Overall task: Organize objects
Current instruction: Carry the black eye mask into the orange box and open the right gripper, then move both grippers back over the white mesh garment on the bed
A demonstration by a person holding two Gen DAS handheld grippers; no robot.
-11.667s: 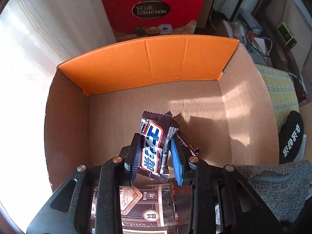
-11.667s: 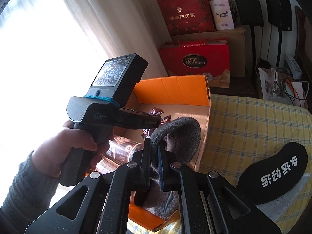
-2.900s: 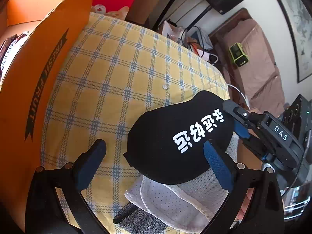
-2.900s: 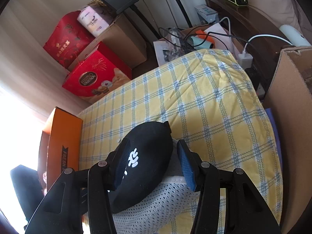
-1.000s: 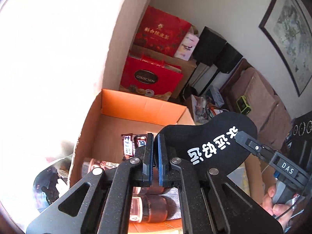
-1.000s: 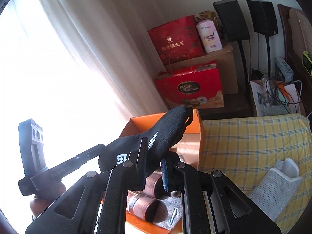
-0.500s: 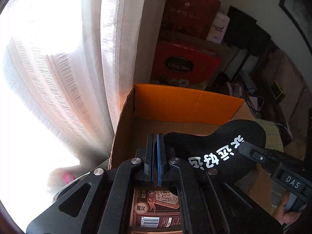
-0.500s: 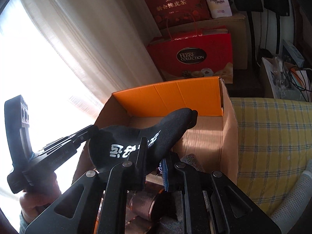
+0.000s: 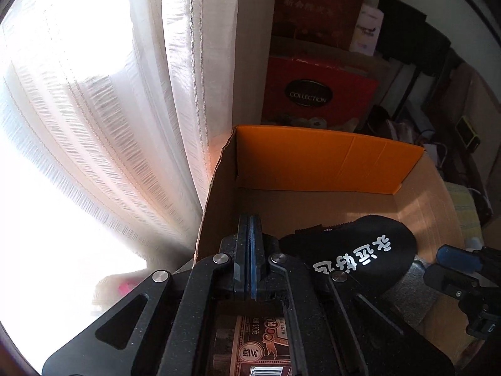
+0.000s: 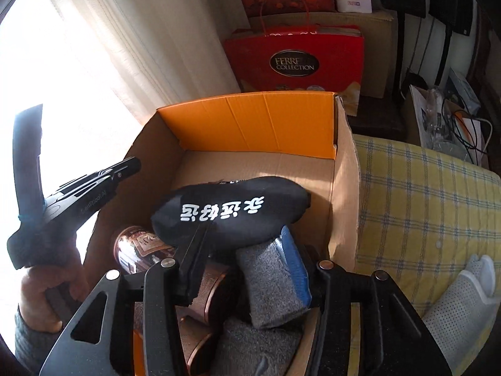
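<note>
You have 1 black insole [image 10: 231,213] lying in 1 cardboard box [image 10: 344,188], ahead of your right gripper [image 10: 244,250], whose jaws have just been opening around it. Your left gripper [image 9: 249,250] is pressed together, empty.

We see a black sock [image 10: 231,216] with white characters in a brown box [image 10: 343,188] that has an orange flap [image 10: 250,123]. The cloth [image 10: 419,194] is yellow with blue checks. The cans [image 10: 137,249] are copper-brown, the other sock [image 10: 269,285] grey, the gift bag [image 10: 294,59] red.
</note>
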